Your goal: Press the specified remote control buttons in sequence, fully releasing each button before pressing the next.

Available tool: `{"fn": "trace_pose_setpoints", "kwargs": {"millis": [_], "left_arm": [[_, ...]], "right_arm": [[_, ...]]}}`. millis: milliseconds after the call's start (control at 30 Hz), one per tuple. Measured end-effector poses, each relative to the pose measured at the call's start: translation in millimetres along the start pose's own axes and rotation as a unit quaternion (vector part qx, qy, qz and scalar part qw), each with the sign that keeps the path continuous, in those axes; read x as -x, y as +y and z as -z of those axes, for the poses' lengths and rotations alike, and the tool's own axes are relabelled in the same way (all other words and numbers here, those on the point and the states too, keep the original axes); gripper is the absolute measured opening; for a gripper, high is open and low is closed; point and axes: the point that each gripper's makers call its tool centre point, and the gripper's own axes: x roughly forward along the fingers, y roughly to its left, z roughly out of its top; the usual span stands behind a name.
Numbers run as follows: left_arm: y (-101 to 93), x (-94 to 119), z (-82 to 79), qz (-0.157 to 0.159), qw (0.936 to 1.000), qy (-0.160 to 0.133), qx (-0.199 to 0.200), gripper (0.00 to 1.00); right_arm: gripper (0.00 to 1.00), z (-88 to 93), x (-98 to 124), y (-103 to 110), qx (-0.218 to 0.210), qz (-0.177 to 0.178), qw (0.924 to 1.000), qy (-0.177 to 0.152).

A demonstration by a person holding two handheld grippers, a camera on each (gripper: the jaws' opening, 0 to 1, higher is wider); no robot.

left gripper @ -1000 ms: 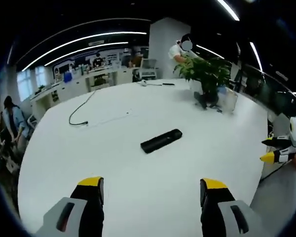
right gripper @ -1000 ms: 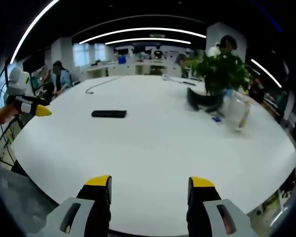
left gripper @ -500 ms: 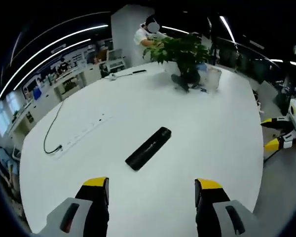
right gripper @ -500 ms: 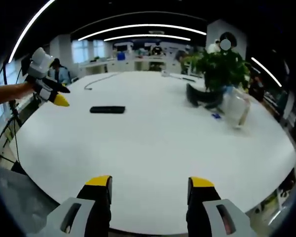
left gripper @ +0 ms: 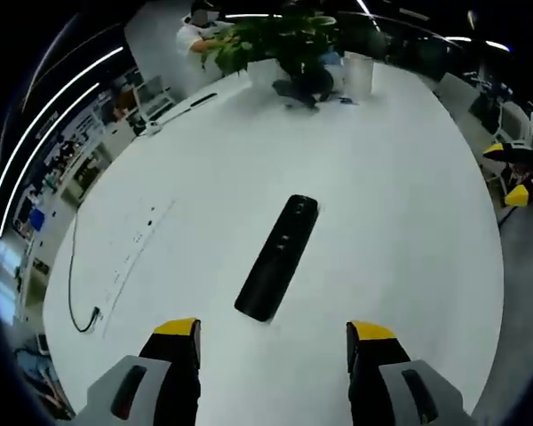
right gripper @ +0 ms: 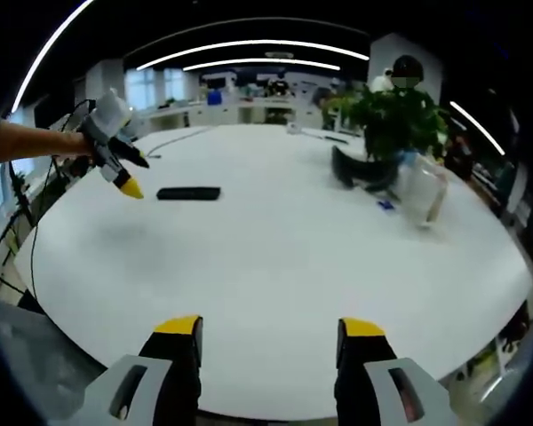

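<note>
A long black remote control lies flat on the white round table, just ahead of my left gripper, whose jaws stand wide apart with nothing between them. In the right gripper view the same remote lies far left, and the left gripper, held by a hand, hovers just to its left, above the table. My right gripper is open and empty near the table's front edge. It also appears at the far right of the left gripper view, as yellow-tipped fingers off the table.
A potted plant and a clear jug stand at the table's far side. A power strip with a black cable lies left of the remote. A person stands behind the plant. Desks and people fill the background.
The left gripper has moved in over the table and tilted down, so the remote is much closer between its jaws. The right gripper has stayed in place.
</note>
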Motion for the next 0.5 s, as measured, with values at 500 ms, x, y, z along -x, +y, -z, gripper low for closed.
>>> {"fn": "trace_pose_setpoints", "kwargs": {"millis": [500], "left_arm": [[10.9, -38, -9.5, 0.011, 0.9948, 0.047, -0.090, 0.67]], "right_arm": [[0.58, 3.9, -2, -1, 0.005, 0.004, 0.9999, 0.012]]}}
